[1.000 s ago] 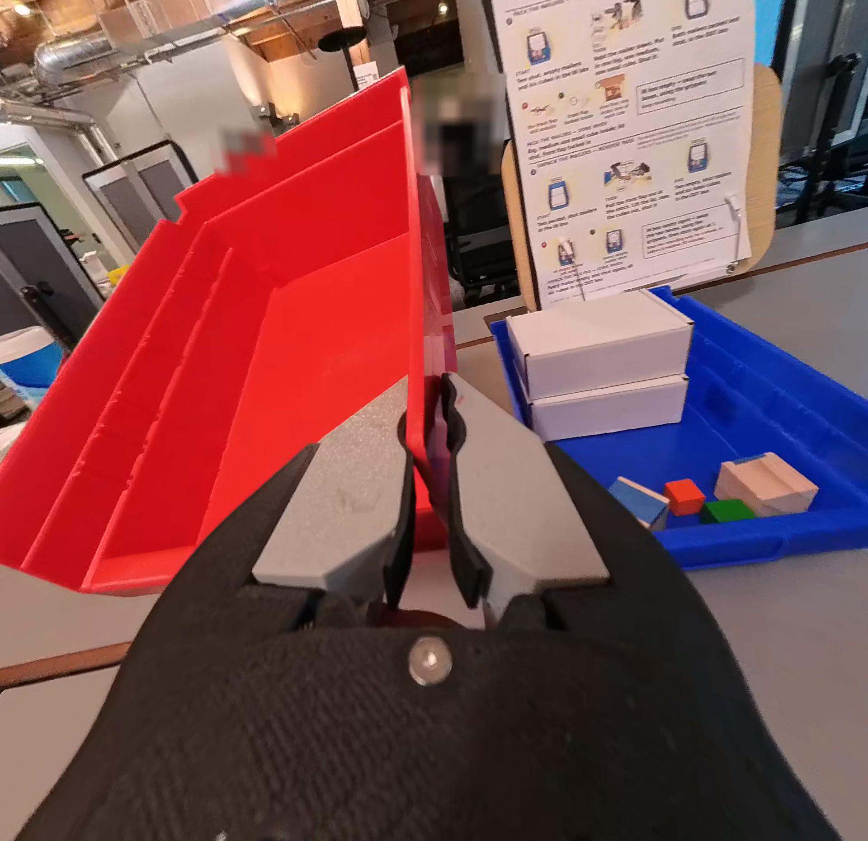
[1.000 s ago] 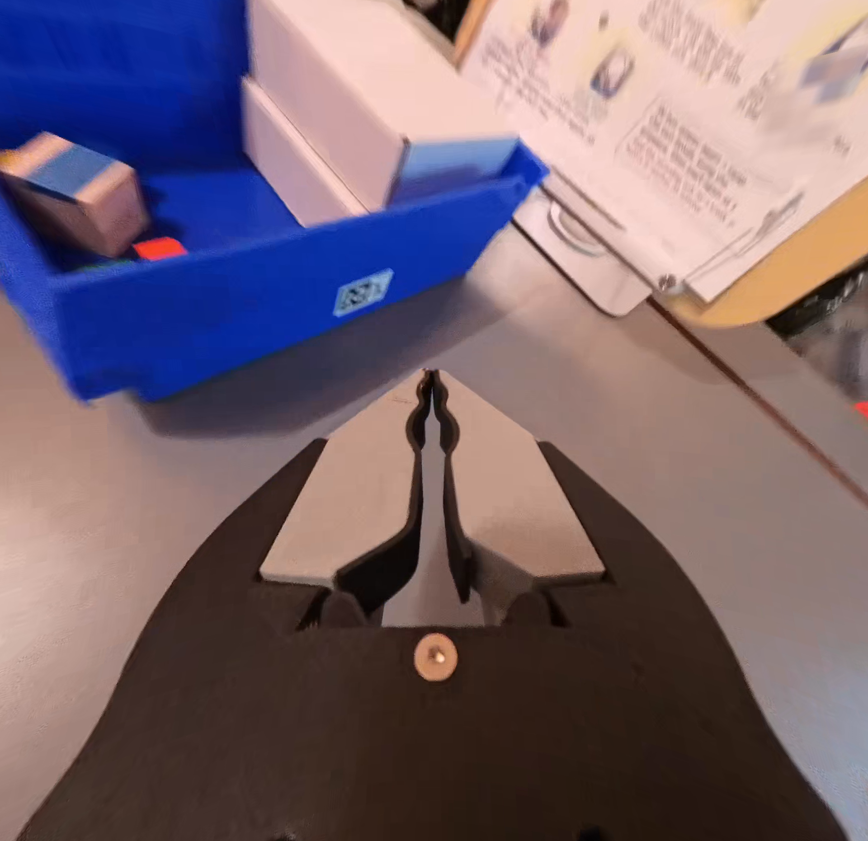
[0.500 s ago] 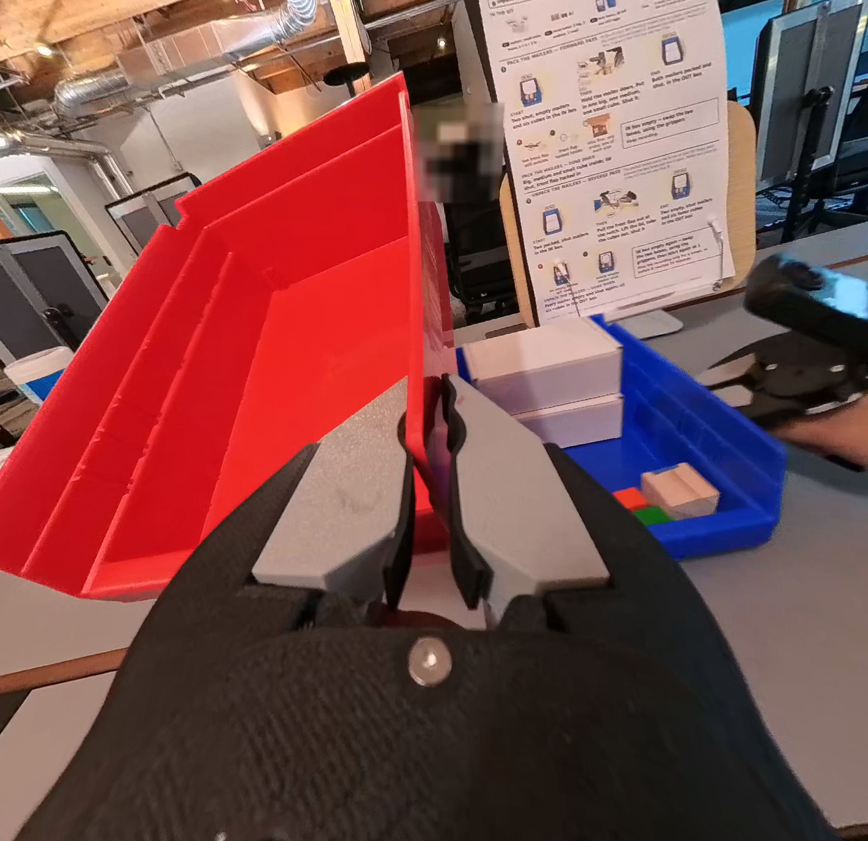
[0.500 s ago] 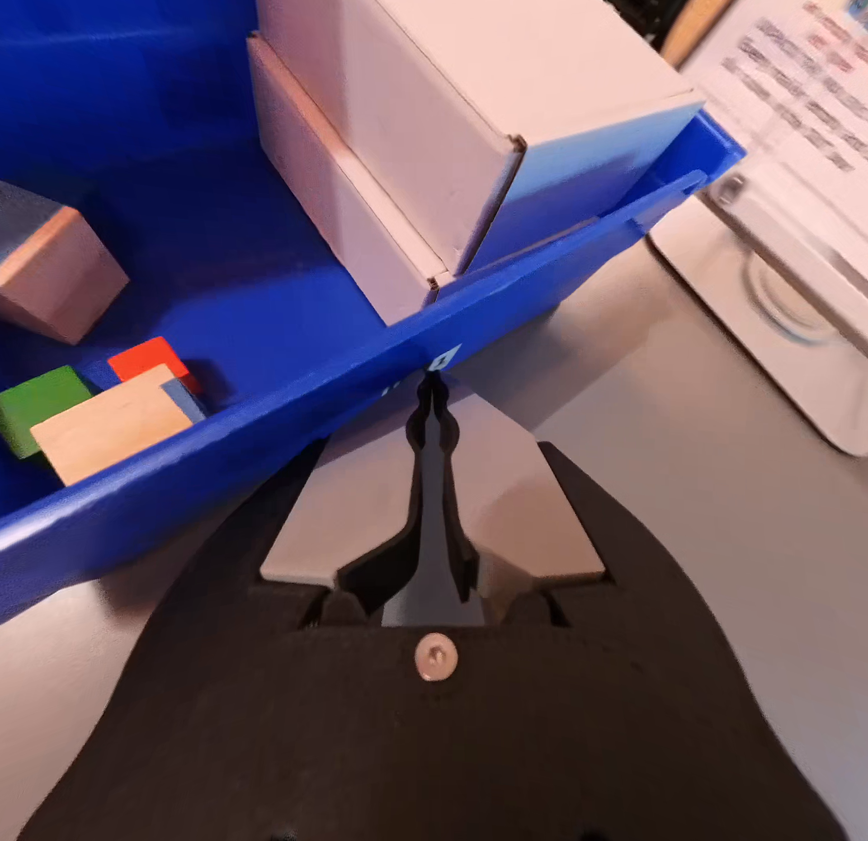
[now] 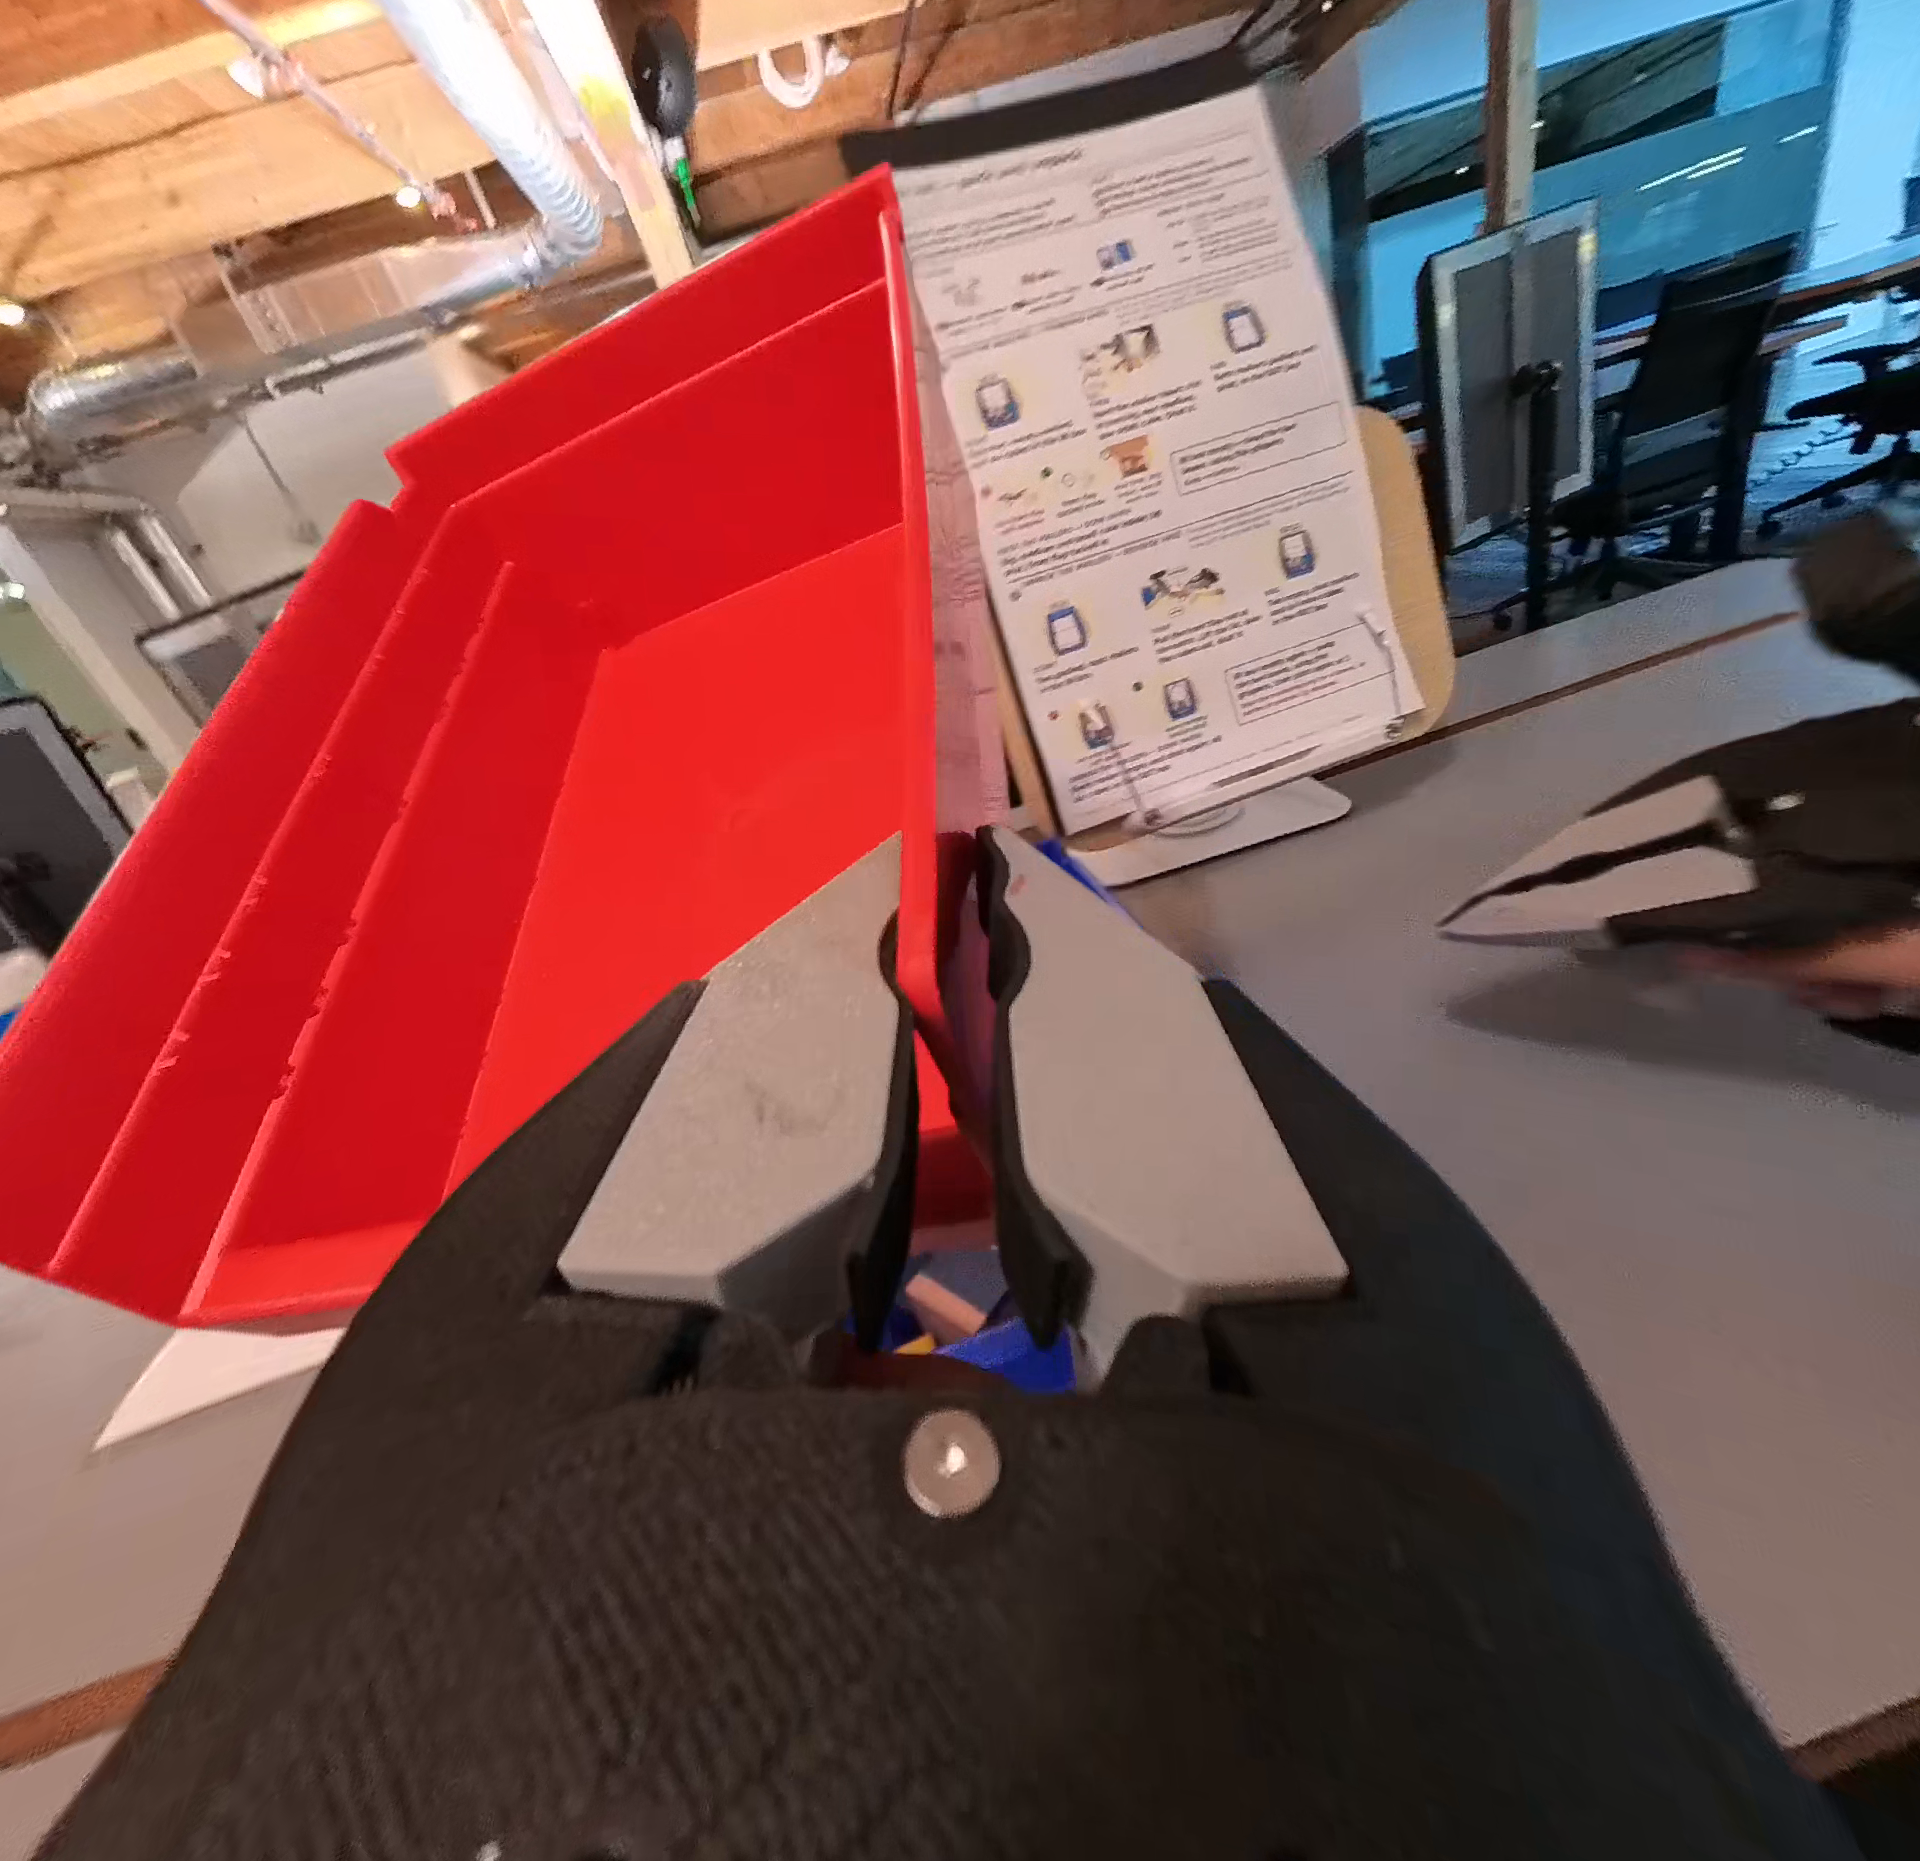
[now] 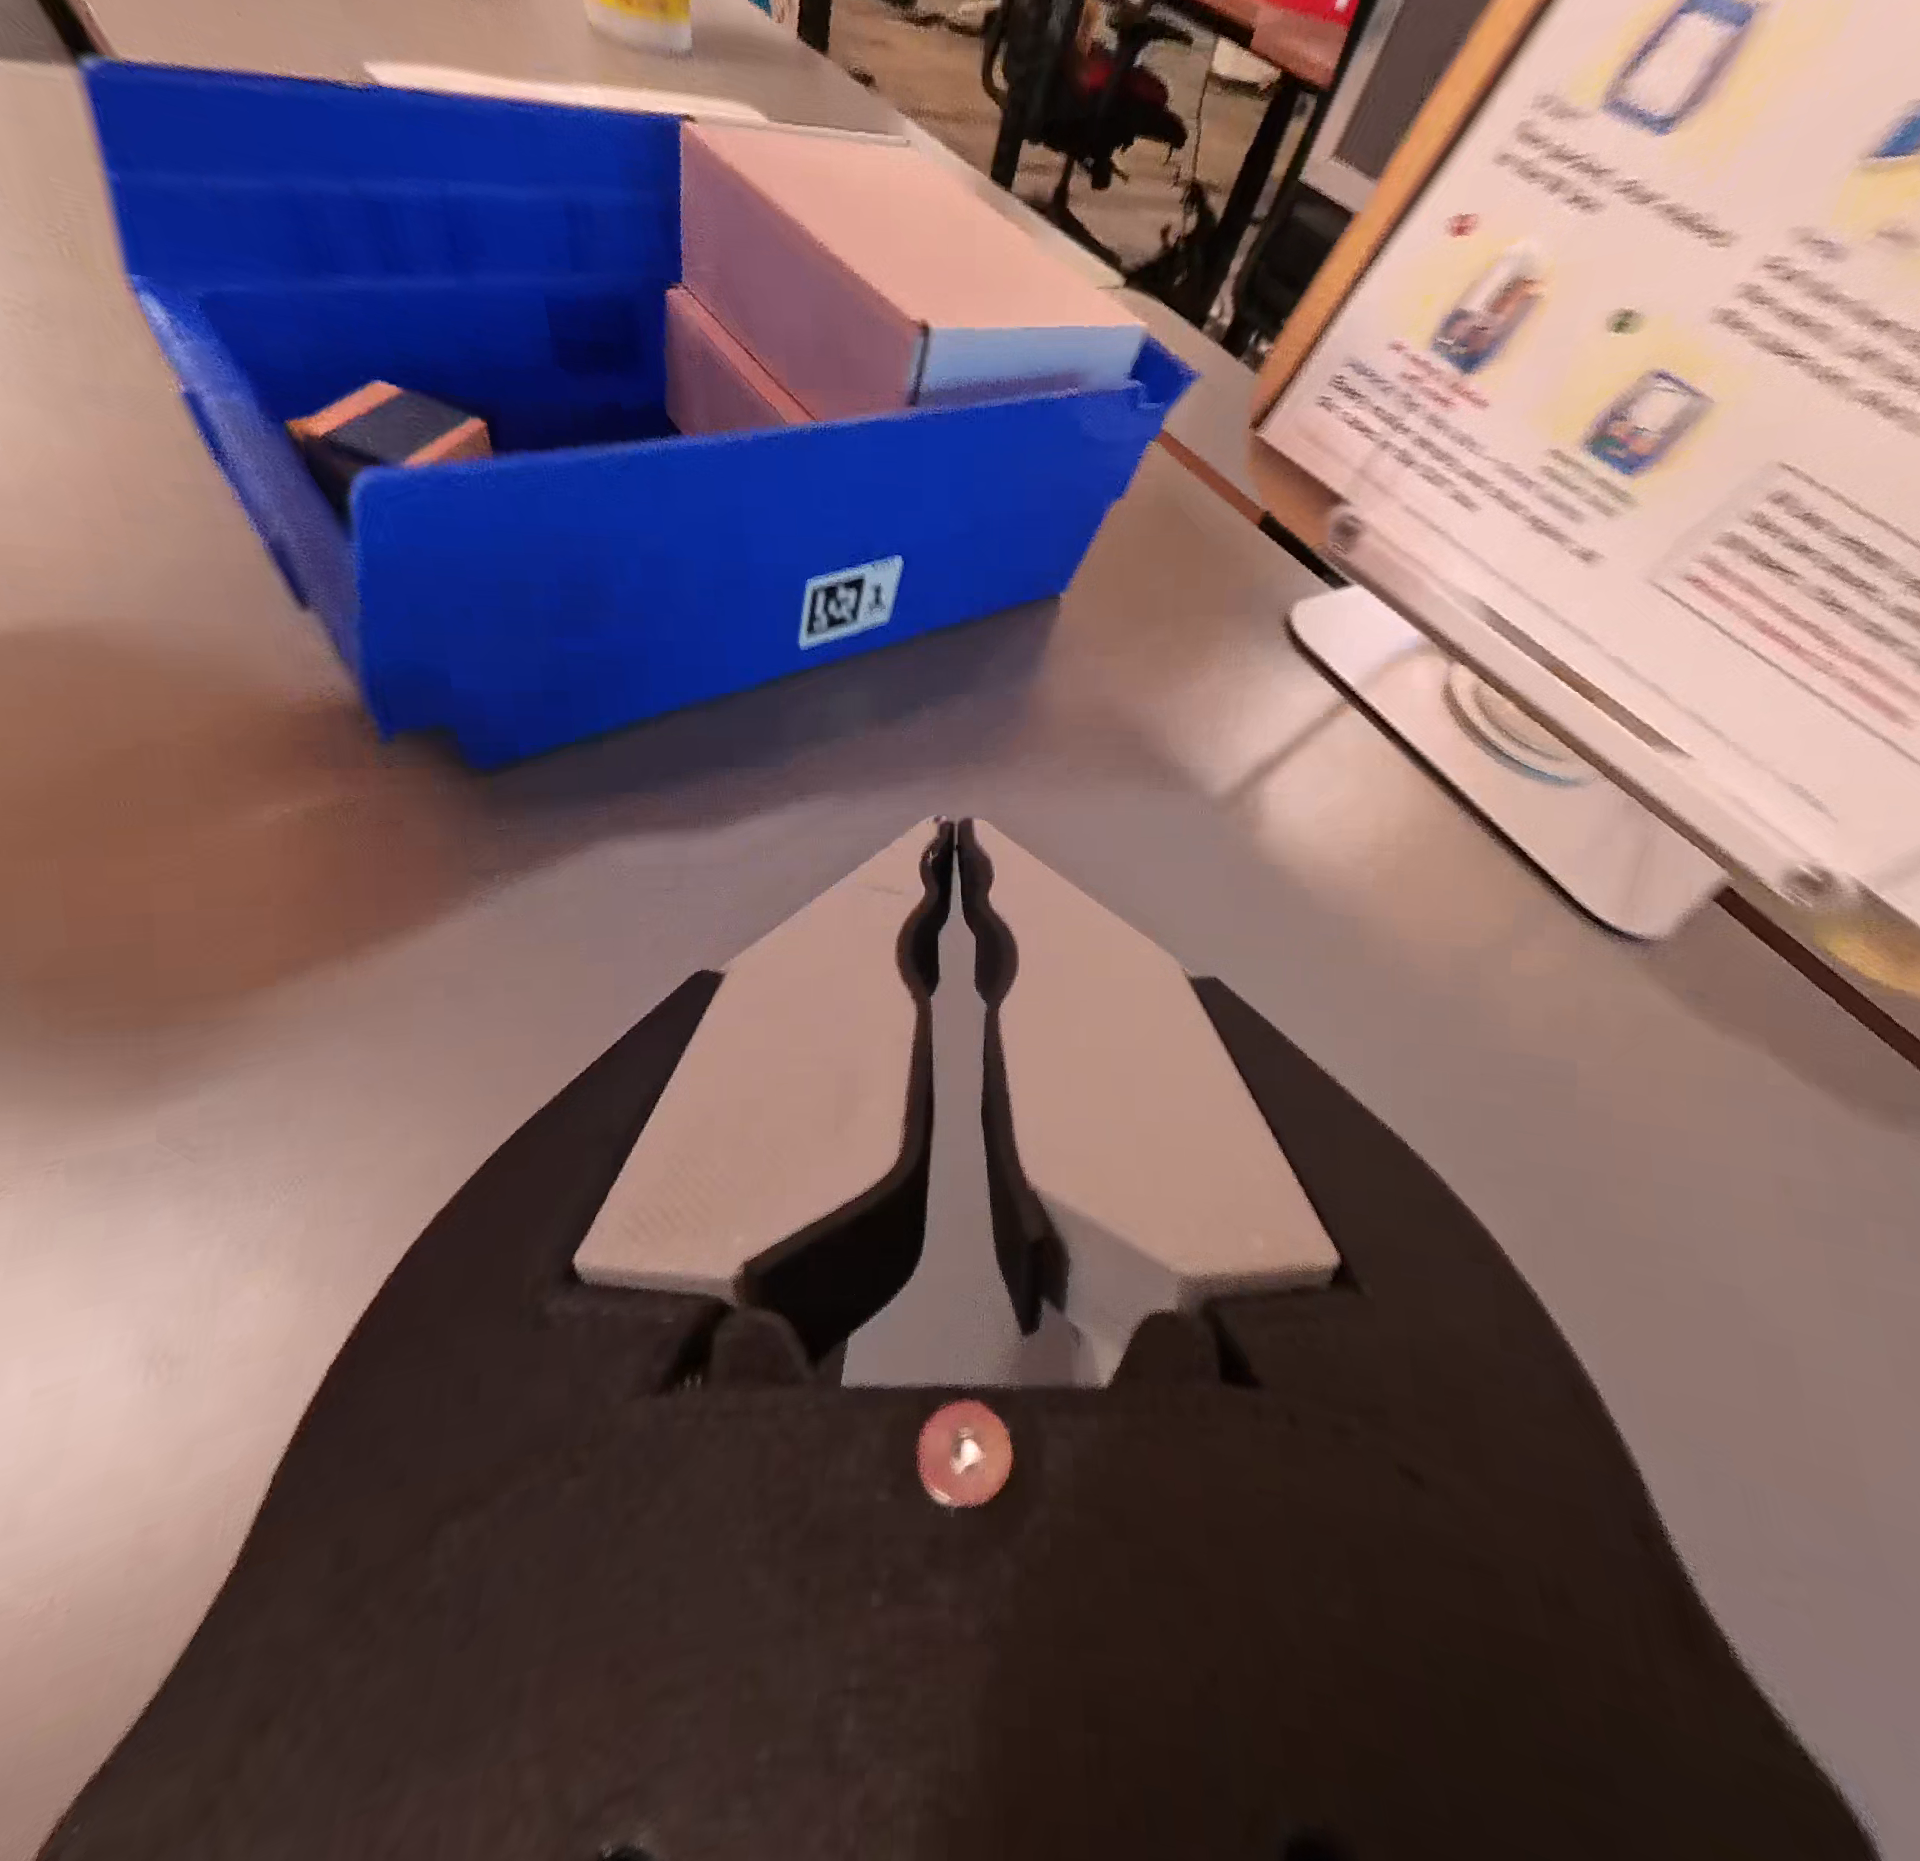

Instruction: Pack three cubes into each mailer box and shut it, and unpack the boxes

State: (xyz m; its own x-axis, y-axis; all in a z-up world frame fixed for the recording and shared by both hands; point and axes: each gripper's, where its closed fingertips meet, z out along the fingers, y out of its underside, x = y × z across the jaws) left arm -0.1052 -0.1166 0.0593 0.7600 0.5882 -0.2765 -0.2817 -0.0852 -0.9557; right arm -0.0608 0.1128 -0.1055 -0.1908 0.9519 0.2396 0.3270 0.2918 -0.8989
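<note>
The left tongs [image 5: 940, 876] clamped the tilted red bin's [image 5: 665, 772] side wall, while the right tongs [image 6: 951, 835] hovered pressed together, short of the blue bin [image 6: 644, 575].

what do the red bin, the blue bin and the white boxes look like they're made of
Red bin: moulded plastic by the look, with a smooth, evenly coloured semi-gloss surface, thin walls and stepped ridges.
Blue bin: apparently the same kind of plastic, with thin rigid walls and a moulded rim notch.
White boxes: likely matte white cardboard, with flat faces and folded flap edges at the corner.
</note>
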